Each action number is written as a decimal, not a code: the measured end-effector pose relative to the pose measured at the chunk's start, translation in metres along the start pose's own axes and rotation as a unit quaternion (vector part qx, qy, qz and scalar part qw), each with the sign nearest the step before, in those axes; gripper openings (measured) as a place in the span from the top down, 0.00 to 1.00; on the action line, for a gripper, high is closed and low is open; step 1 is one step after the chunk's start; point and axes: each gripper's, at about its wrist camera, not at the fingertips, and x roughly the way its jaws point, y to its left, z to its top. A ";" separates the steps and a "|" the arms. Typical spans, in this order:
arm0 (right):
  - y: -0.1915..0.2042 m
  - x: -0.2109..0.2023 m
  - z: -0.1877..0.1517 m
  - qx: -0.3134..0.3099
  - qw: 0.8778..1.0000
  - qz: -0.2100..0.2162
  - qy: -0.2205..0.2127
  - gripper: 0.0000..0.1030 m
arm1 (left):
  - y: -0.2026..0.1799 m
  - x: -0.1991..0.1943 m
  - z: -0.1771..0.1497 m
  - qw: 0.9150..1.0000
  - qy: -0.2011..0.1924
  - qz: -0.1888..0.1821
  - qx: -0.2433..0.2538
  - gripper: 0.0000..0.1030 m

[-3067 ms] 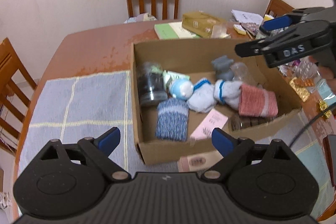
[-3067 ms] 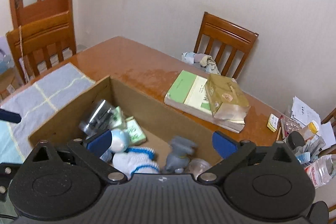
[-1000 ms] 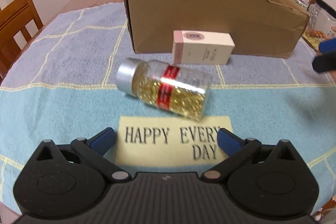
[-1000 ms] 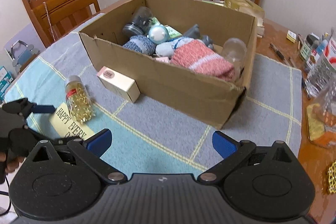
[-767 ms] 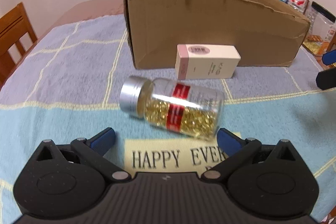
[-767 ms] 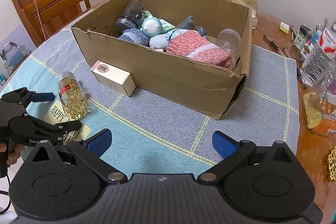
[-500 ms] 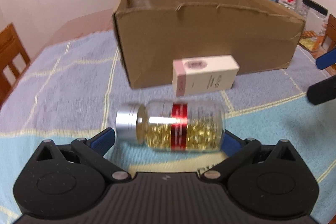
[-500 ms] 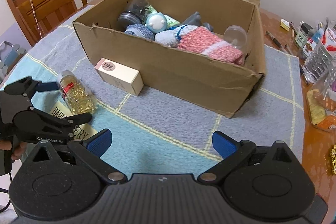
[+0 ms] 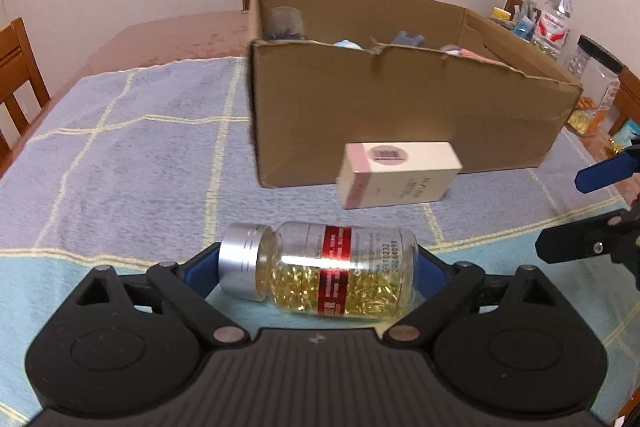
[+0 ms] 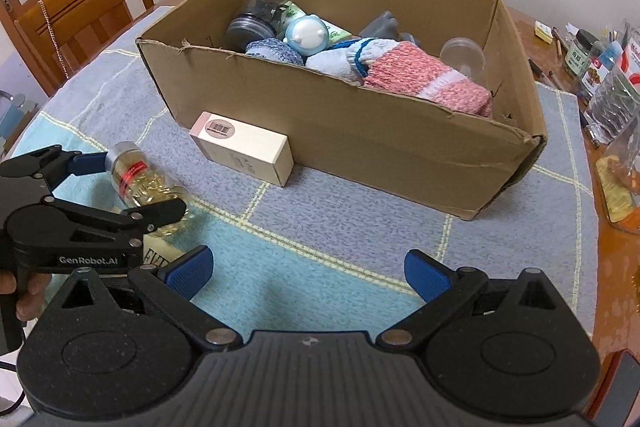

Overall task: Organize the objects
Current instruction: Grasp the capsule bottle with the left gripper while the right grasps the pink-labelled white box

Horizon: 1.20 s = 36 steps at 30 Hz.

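Left wrist view has the capsule bottle [image 9: 334, 269] lying on its side, long axis running straight across between the left gripper [image 9: 318, 267] fingers, silver cap toward the left finger and the clear base toward the right one. The jaws are closing on it lengthwise, pretty wide, and honestly I can't tell if the blue pads are pressing on the ends yet since the bottle hides both tips. It sits on the blue-and-grey tablecloth [image 9: 120, 147], near the pink-ended carton [image 9: 400, 175] that lies against the cardboard box [image 9: 400, 119]. Right wrist view shows the same bottle from the side, with its base end and the yellow patch under it partly covered by the left gripper's lower finger. The right gripper [image 10: 306, 273] is spread wide over bare cloth with nothing in it. Stuff in the box, such as the pink knit sock [image 10: 424, 83], is mostly cut off by the wall in the left view.
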 end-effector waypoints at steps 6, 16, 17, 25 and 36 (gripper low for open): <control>0.010 0.012 0.007 0.009 1.000 0.011 0.003 0.00 | 0.027 -0.003 0.000 1.000 0.011 0.019 -0.004 0.09; 0.041 0.048 0.032 0.050 0.999 -0.009 -0.003 0.00 | 0.077 -0.005 0.005 0.999 0.020 0.029 0.012 0.09; 0.044 0.051 0.035 0.056 0.998 -0.013 -0.004 0.00 | 0.080 -0.005 0.006 0.999 0.019 0.024 0.016 0.09; 0.059 0.072 0.054 0.099 0.994 -0.035 -0.019 0.01 | 0.096 -0.002 0.013 0.999 0.023 0.002 0.035 0.09; 0.061 0.078 0.061 0.112 0.992 -0.060 -0.016 0.18 | 0.101 0.001 0.020 0.998 0.039 -0.017 0.043 0.09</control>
